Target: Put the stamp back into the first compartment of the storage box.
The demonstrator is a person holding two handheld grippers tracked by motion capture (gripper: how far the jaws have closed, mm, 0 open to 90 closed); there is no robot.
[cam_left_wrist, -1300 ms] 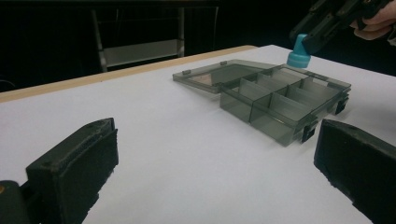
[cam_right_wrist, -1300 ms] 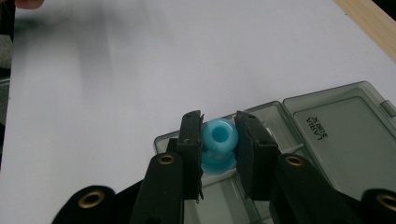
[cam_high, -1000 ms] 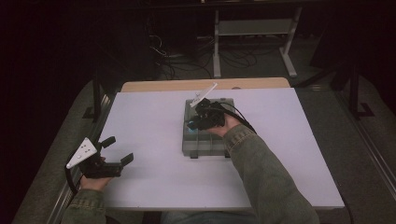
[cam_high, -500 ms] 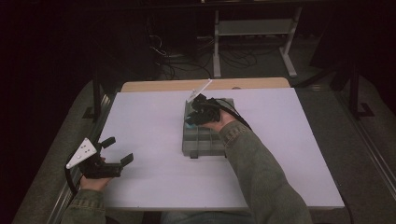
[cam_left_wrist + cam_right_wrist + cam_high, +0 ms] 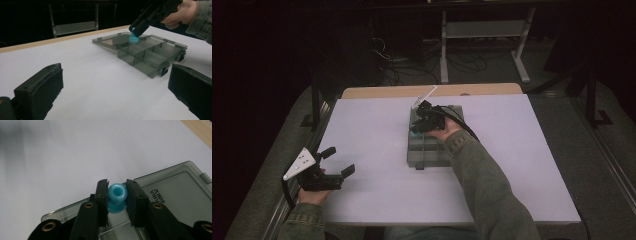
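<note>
In the high view, one compartment box (image 5: 428,146) lies open mid-table (image 5: 362,130), with the right tongs (image 5: 418,125) over it and the left tongs (image 5: 338,161) idle and gaping at the near-left edge. The left gripper view shows one blue bead (image 5: 134,38) pinched just above a far compartment; released from there, it could bounce into a neighbouring cell. In the right gripper view the pads (image 5: 102,195) clamp the bead's sides narrowly, so it might squirt out.

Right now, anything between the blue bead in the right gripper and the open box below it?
Nothing visible. The right gripper is shut on the blue bead, just above the box. Its lid lies folded back flat on the table, and the compartments in sight look empty.
</note>
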